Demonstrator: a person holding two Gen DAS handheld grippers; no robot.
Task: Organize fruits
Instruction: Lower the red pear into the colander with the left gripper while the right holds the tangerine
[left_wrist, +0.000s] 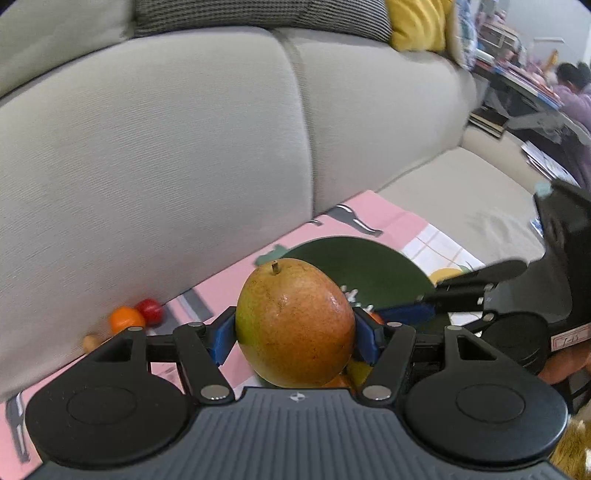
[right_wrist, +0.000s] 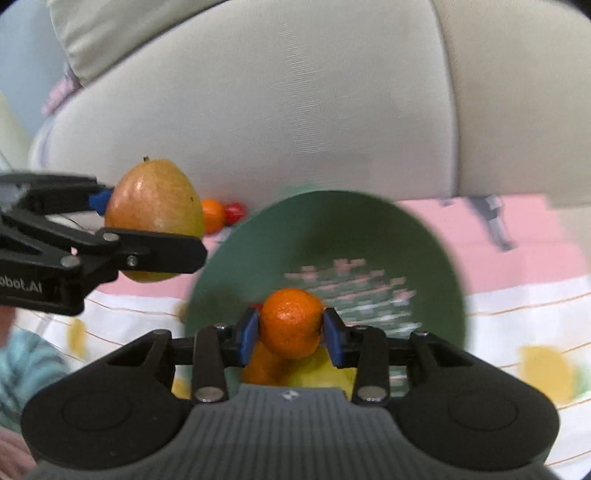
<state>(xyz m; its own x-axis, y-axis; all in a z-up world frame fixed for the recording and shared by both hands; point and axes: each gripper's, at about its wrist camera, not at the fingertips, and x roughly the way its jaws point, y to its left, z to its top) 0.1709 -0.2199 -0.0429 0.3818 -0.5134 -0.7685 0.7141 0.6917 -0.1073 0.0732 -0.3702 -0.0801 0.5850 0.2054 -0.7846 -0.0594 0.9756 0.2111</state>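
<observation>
Two fruits held: pear (left_wrist: 294, 325) clamped in left tool (left_wrist: 295, 334), stem up, over pink cloth (left_wrist: 373, 218) beside green bowl (right_wrist: 424, 243). Tangerine (right_wrist: 290, 324) sits between right tool (right_wrist: 291, 330) pads over the bowl, pads touching. Small orange (left_wrist: 125, 319) and red fruit (left_wrist: 150, 311) against sofa (left_wrist: 166, 147). Left tool reads mirrored "obot.AI".

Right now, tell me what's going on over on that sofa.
A person is sorting fruit with two handheld grippers. The left gripper is clamped on a mango, held up beside the green bowl. The right gripper has a mandarin between its pads over the bowl. Another small orange fruit and a red one lie against the sofa back.
</observation>
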